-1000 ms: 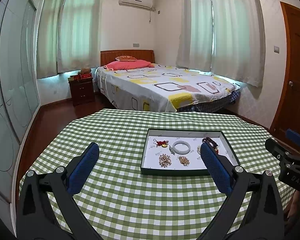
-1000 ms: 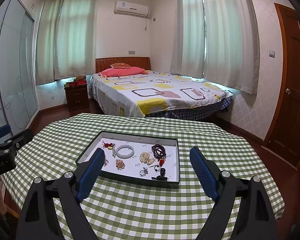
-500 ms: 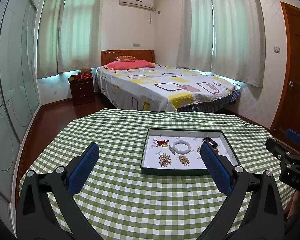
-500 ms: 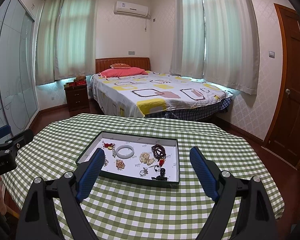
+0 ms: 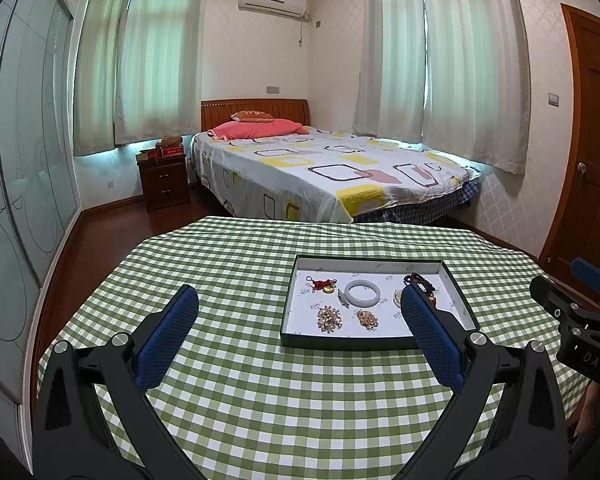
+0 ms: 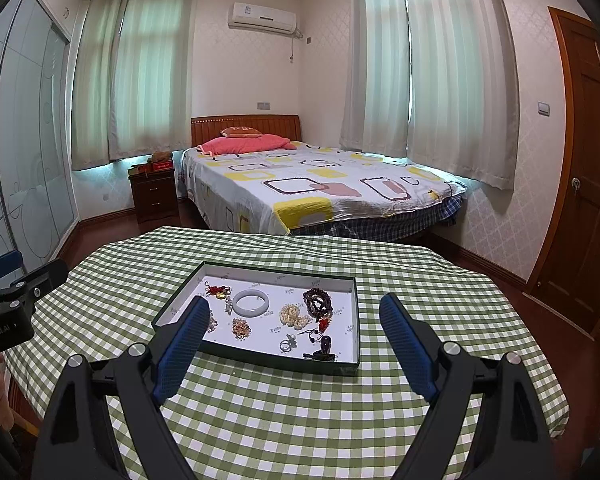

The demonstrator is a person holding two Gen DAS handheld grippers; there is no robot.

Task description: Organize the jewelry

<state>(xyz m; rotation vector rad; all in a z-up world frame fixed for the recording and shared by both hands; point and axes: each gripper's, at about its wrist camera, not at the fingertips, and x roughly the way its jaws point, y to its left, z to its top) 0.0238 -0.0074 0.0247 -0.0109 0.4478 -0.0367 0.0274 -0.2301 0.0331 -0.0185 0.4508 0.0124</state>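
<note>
A dark shallow tray (image 5: 342,343) (image 6: 256,356) with a white floor sits on the green checked table. In it lie a white bangle (image 5: 362,293) (image 6: 252,303), a red knotted charm (image 5: 320,282) (image 6: 216,290), dark bead strands (image 6: 318,300), pale bead clusters (image 5: 329,319) (image 6: 294,316) and small rings (image 6: 288,344). My left gripper (image 5: 300,332) is open and empty, held above the table in front of the tray. My right gripper (image 6: 294,340) is open and empty, in front of the tray's near edge.
The table with its green checked cloth (image 5: 260,400) (image 6: 300,420) drops off at the far edge and both sides. Beyond it are a bed (image 5: 320,172), a nightstand (image 5: 164,180), a glass wardrobe (image 5: 16,184) at left and a wooden door (image 6: 584,200) at right.
</note>
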